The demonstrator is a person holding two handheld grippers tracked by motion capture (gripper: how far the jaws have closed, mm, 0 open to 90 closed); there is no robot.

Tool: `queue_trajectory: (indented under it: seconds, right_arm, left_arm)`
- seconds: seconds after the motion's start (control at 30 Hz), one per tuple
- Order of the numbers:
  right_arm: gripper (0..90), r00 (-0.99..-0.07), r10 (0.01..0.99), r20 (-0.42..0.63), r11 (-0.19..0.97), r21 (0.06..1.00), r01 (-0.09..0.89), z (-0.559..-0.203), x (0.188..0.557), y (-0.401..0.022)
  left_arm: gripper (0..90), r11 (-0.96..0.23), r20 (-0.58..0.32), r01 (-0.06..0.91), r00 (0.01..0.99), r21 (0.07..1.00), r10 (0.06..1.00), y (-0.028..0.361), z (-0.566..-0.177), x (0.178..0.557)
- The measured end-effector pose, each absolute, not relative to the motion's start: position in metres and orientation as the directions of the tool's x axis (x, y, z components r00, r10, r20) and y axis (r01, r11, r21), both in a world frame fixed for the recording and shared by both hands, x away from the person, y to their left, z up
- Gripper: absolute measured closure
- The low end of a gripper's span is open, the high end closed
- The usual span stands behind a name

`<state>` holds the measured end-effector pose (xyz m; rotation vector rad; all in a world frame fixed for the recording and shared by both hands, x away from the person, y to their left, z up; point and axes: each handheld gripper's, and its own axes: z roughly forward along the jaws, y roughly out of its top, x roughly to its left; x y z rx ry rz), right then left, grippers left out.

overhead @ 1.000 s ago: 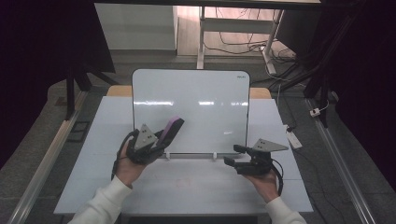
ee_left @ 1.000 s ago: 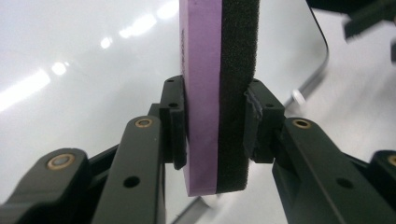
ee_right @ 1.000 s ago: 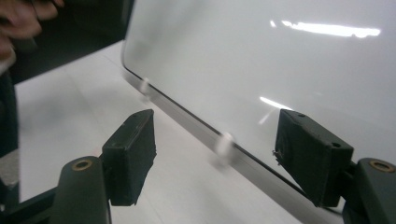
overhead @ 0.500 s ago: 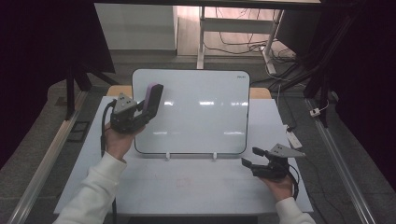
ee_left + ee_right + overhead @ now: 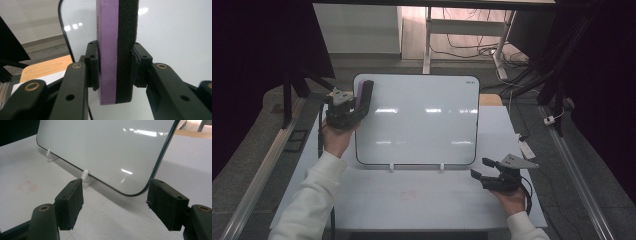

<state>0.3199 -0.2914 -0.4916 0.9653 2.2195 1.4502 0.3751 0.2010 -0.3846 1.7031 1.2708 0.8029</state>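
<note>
Eraser up at board's top-left corner

Raised from the board's lower edge, left gripper (image 5: 354,102) clamps eraser (image 5: 117,50), foam seemingly just off the board (image 5: 422,120); wiping likely next. Right gripper (image 5: 487,172), jaws apart and empty, drawn back near the board's lower-right corner.

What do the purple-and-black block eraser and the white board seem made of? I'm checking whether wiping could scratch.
The purple-and-black block eraser looks like smooth purple foam backed by coarse, porous black sponge. The white board looks glossy and hard, mirroring ceiling lights, with a thin dark rim; whether it is plastic or coated metal is unclear.
</note>
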Motion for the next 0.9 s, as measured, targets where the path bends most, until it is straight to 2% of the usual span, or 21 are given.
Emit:
queue_trajectory:
  seconds: [0.57,0.63,0.77,0.9]
  right_arm:
    - [28.2,-0.723,0.684,0.097,0.256,0.896,0.362,-0.493,0.32,-0.292]
    - [28.1,-0.723,0.684,0.096,0.256,0.897,0.361,-0.493,0.32,-0.292]
    - [28.1,-0.726,0.682,0.093,0.258,0.897,0.358,-0.492,0.32,-0.293]
    - [27.9,-0.733,0.676,0.073,0.28,0.895,0.348,-0.493,0.321,-0.295]
  left_arm:
    - [55.7,-0.145,0.017,0.423,0.293,0.894,0.956,0.195,-0.388,0.382]
    - [52.6,-0.141,0.015,0.404,0.299,0.904,0.954,0.196,-0.386,0.378]
    - [40.7,-0.14,0.007,0.36,0.347,0.923,0.938,0.2,-0.382,0.361]
    - [33.1,-0.182,-0.001,0.37,0.443,0.911,0.897,0.203,-0.393,0.331]
